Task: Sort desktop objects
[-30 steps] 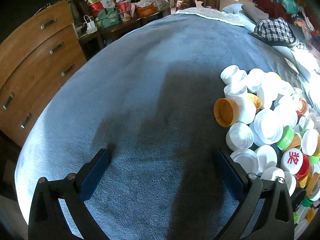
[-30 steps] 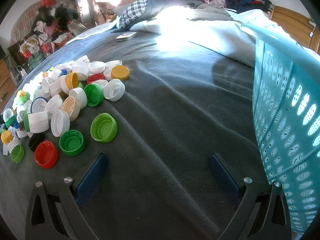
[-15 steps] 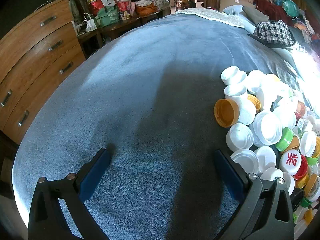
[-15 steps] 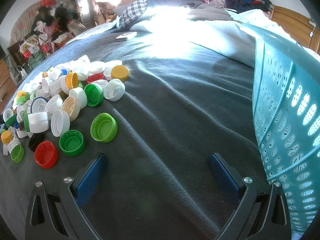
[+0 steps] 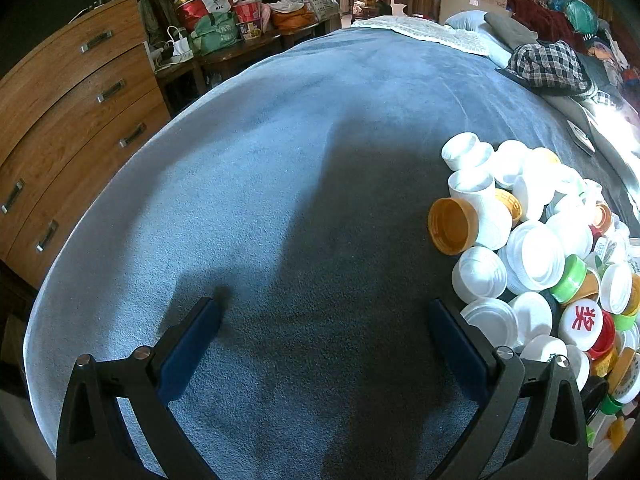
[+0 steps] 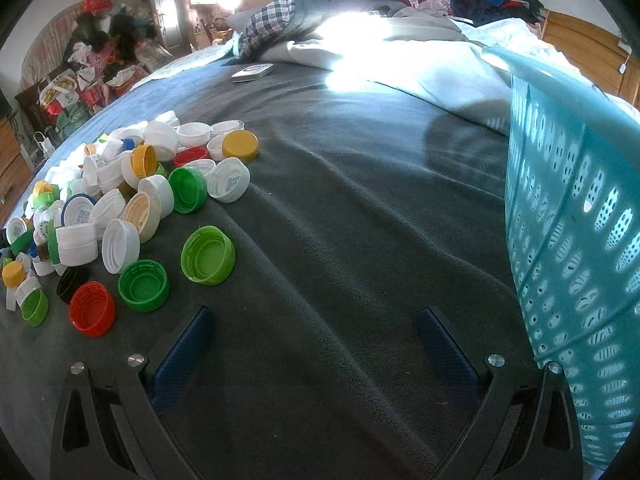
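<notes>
the left tool (image 5: 320, 312) hangs low over the blue blanket (image 5: 260, 200) of the bed, its 2 fingers spread wide with nothing but cloth between them. the pile of bottle caps (image 5: 540, 248) lies to its right: an orange cap (image 5: 452, 226) tipped on its side marks the pile's near edge, and a flat white cap (image 5: 490, 322) sits just beside the right finger, not touching as far as the left wrist view shows. moving right, the right tool (image 6: 314, 314) is also spread and empty, and the same pile of caps (image 6: 120, 200) lies to its left, with a red cap (image 6: 92, 309), a dark green cap (image 6: 143, 285) and a light green cap (image 6: 208, 255), all open side up, nearest its left finger. on its far right the teal basket (image 6: 568, 216) stands close beside the right finger, its perforated wall rising high. the caps are round, so no long axis constrains the grip. judging by this layout, the right tool is the one between caps and basket, so a short swing left to the loose green caps, then right to the basket, looks likeliest.
</notes>
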Tool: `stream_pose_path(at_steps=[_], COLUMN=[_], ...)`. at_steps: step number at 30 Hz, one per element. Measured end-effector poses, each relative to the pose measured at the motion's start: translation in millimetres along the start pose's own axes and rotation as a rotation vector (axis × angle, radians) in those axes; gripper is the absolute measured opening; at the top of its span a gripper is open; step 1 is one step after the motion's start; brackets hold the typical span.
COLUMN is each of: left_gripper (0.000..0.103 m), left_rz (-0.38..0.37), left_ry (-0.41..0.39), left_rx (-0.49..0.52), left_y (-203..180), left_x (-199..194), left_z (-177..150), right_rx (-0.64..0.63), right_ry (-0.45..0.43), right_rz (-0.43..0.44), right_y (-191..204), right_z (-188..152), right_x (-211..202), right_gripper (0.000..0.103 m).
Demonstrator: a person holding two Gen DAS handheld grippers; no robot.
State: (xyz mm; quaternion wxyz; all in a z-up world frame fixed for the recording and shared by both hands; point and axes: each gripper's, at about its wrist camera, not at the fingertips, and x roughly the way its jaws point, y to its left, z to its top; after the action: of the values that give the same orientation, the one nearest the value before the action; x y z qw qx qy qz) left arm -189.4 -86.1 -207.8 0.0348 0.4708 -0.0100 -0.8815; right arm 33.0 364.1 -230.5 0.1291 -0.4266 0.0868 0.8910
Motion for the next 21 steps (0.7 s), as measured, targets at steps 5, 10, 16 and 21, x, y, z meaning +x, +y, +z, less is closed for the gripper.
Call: stream_pose_path(at_steps=[5,10,16,21], left_gripper=[0.102,0.102,0.102,0.102], left_rz=[0.000,0.000,0.000,0.001], left_ry=[0.000,0.000,0.000,-0.001], left_rx=[0.000,0.000,0.000,-0.002], left_y=[0.4,0.6,0.6,0.8], left_x=[0.2,0.3,0.5,0.6], left_z=[0.1,0.1,0.1,0.1], right_rx=[0.004,0.001,0.002,0.003], right_ry=[-0.001,-0.002,-0.002,0.002], right_rz=[0.004,0.001,0.001,0.003], right_y=[-0.2,1.9,1.7,0.9], right_z=[-1.0,-1.4,-1.6,-2.0], right_x=[-0.9,-0.8,-0.9,-1.1], right_gripper=[0.103,0.103,0.103,0.103])
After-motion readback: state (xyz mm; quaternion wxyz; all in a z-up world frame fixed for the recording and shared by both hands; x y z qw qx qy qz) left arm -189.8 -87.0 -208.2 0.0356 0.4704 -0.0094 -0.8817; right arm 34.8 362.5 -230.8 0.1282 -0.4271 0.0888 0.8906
